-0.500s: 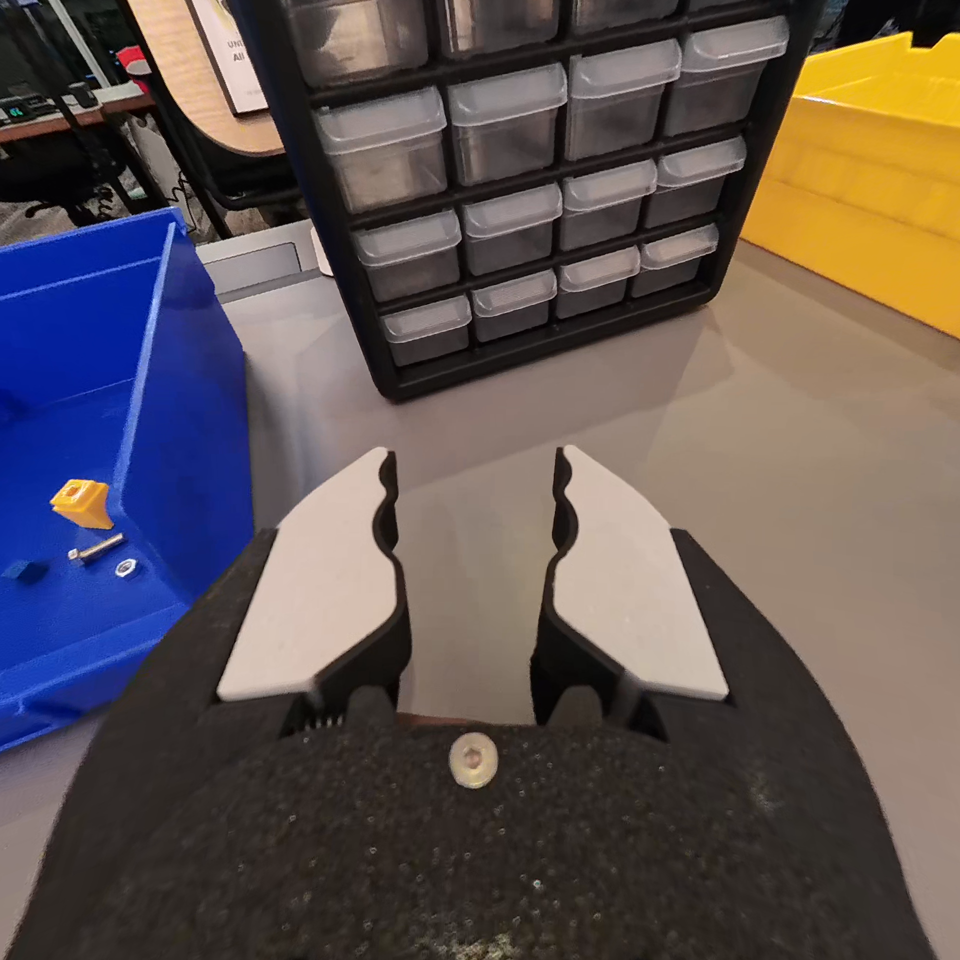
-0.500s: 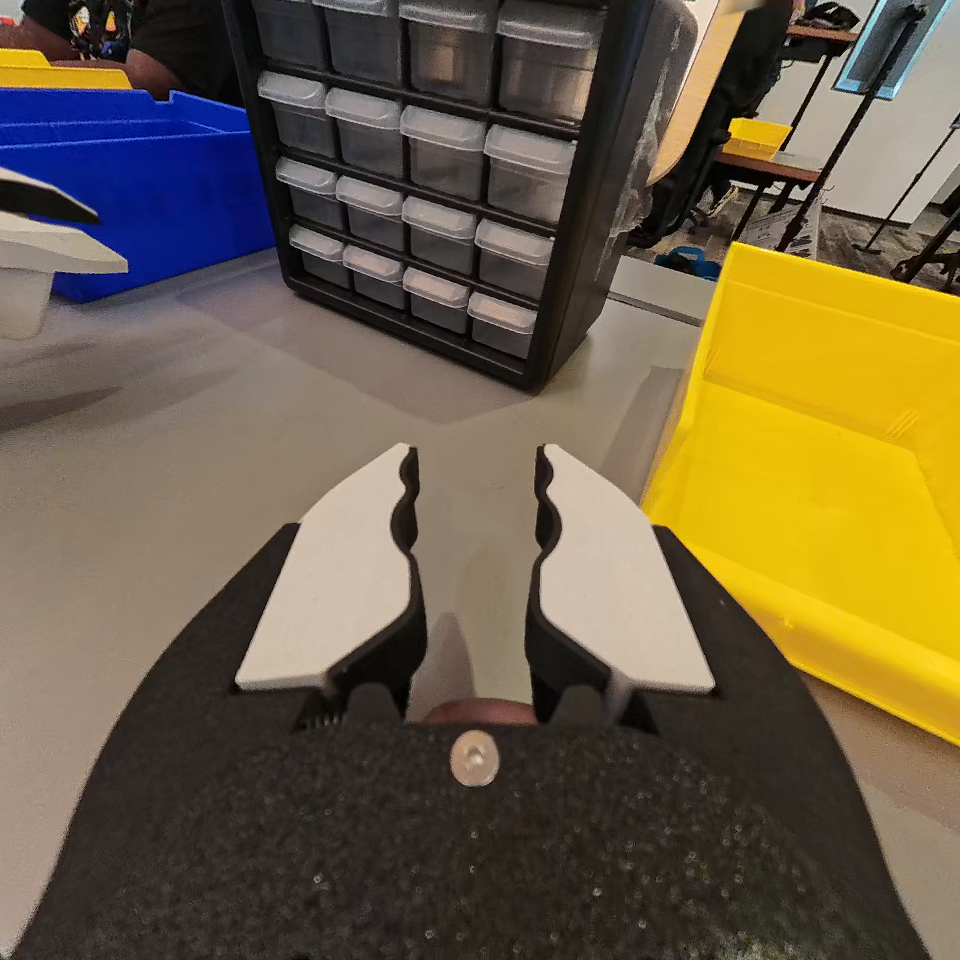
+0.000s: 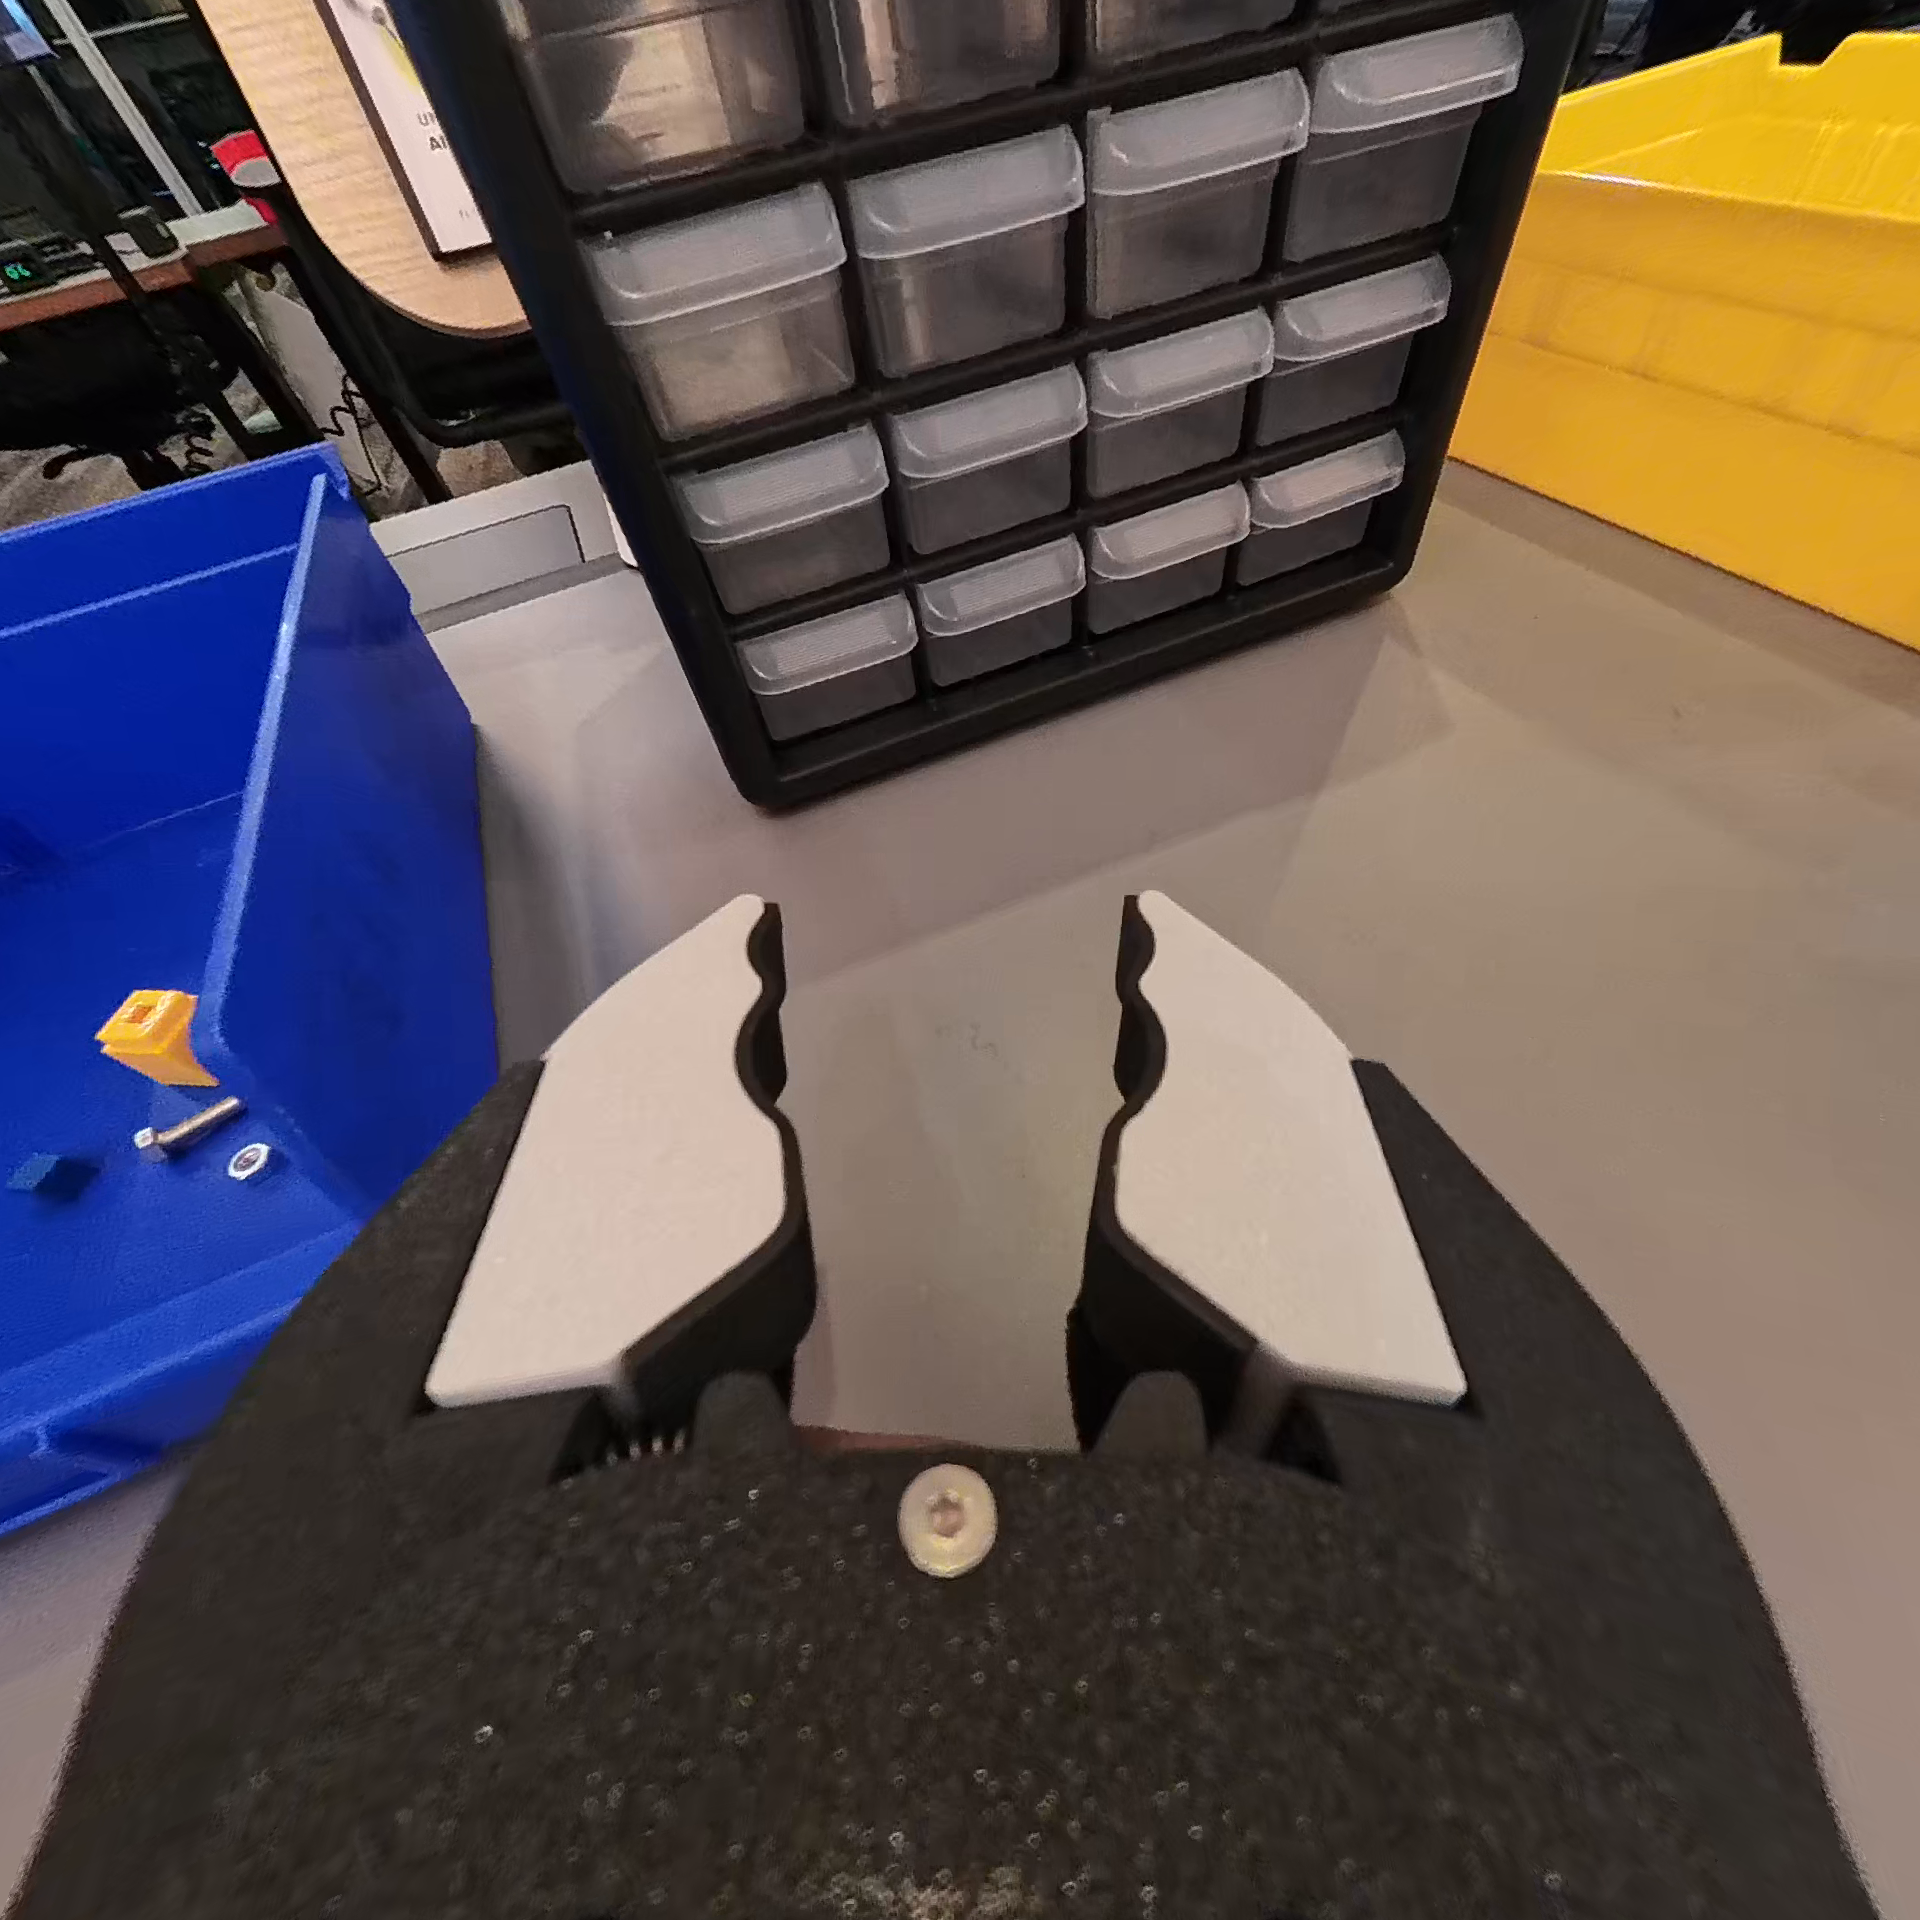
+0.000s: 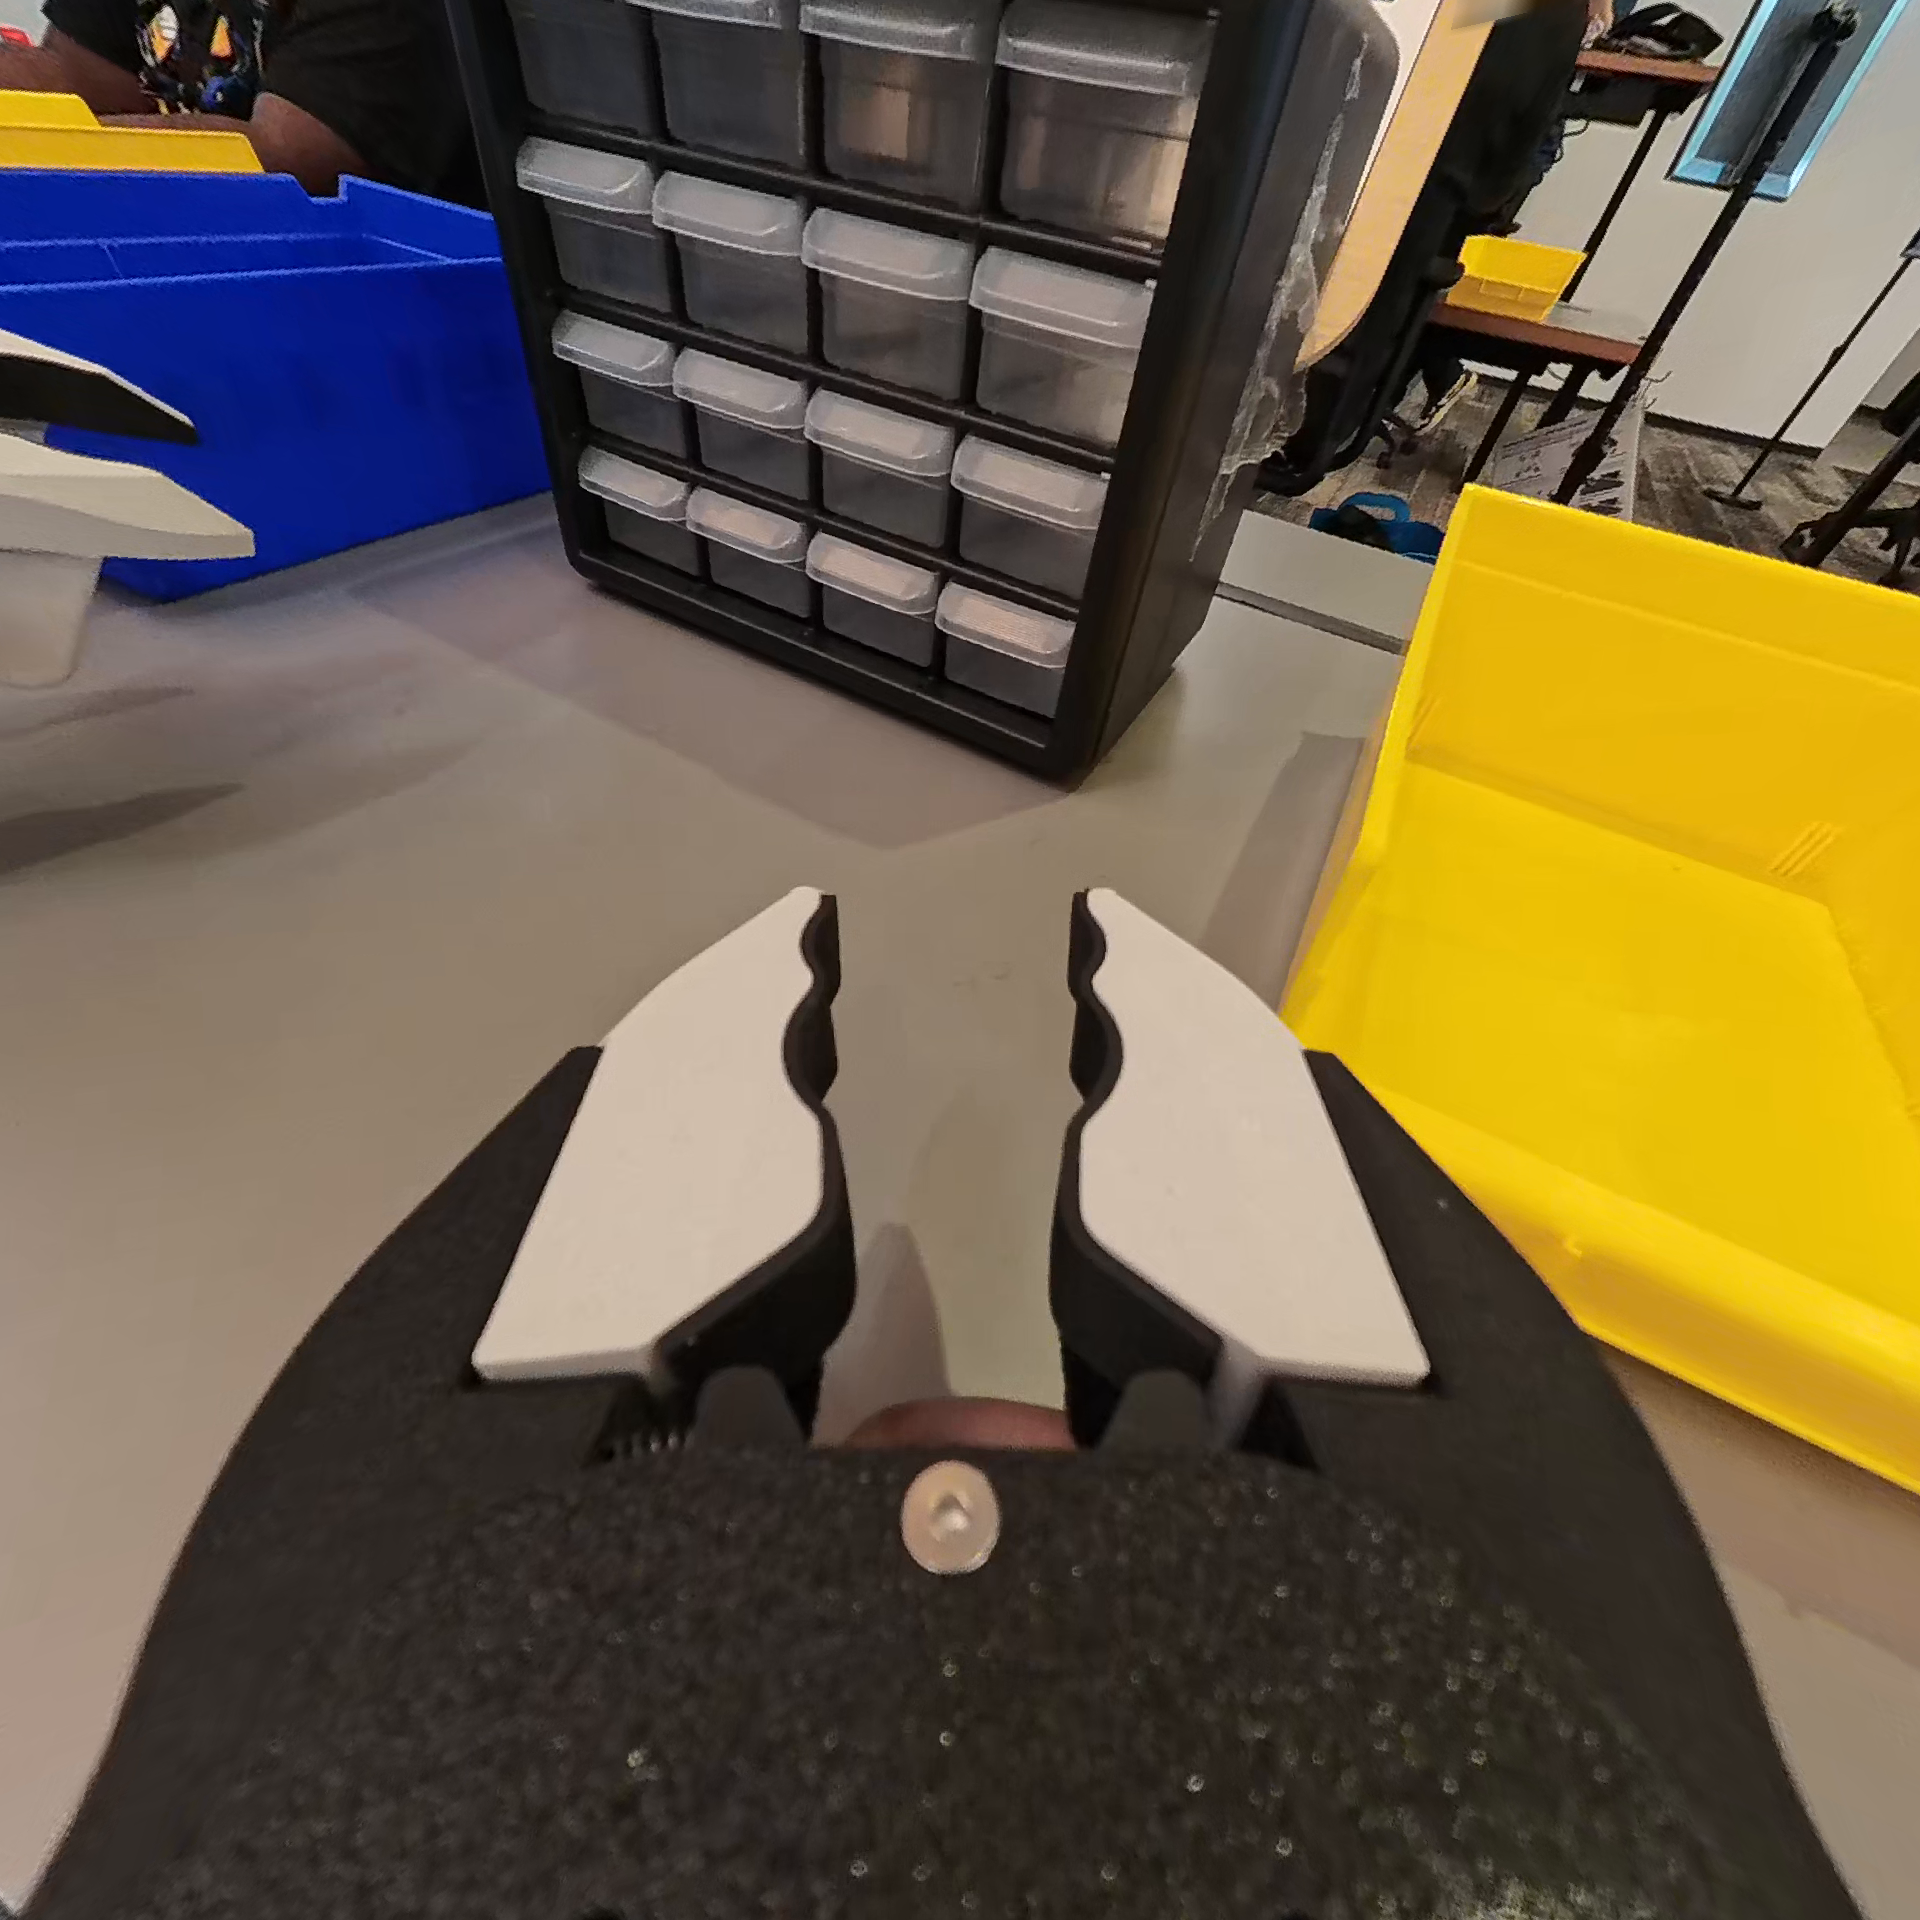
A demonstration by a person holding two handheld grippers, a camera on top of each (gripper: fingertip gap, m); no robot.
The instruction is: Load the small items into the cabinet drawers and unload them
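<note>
Left gripper (image 3: 951, 914): jaws wide, holding nothing, above bare counter (image 3: 1455, 935); it also shows at 9 o'clock in the right wrist view (image 4: 114, 488).
Right gripper (image 4: 954, 909): jaws apart, narrower than the left's, holding nothing, above the counter.
Cabinet (image 3: 1039, 343): black frame, clear drawers all pushed in, standing on the counter at 12 o'clock of both grippers, well apart from their tips.
Blue bin (image 3: 260, 831): at 9 o'clock of the left gripper, just beside the cabinet's left side.
Small items: on the blue bin's floor near its front right corner lie a yellow block (image 3: 151, 1039), a bolt (image 3: 192, 1125), a nut (image 3: 249, 1161) and a blue block (image 3: 47, 1174); the bolt and nut are near each other, not touching.
Yellow bin (image 4: 1610, 987): at 3 o'clock of the right gripper, to the right of the cabinet; no items show in it.
Drawer contents: cannot tell through the cloudy fronts.
</note>
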